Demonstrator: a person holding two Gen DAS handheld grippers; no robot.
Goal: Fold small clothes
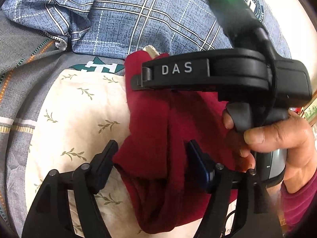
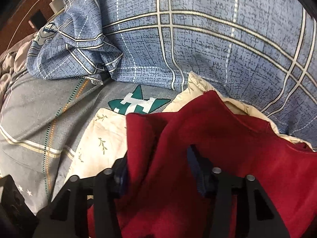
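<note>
A dark red small garment lies bunched on a cream leaf-print cloth. My left gripper stands wide open, with red cloth lying between its fingers. The right gripper's body, marked DAS, crosses the left wrist view above the garment, held by a hand. In the right wrist view the red garment drapes between and over my right gripper, whose jaws stand wide apart. The cream cloth shows beneath it.
A blue plaid bed cover lies bunched behind the garment; it also fills the right wrist view. A grey sheet with a green star patch is on the left. A white charger and cable lie at the far left.
</note>
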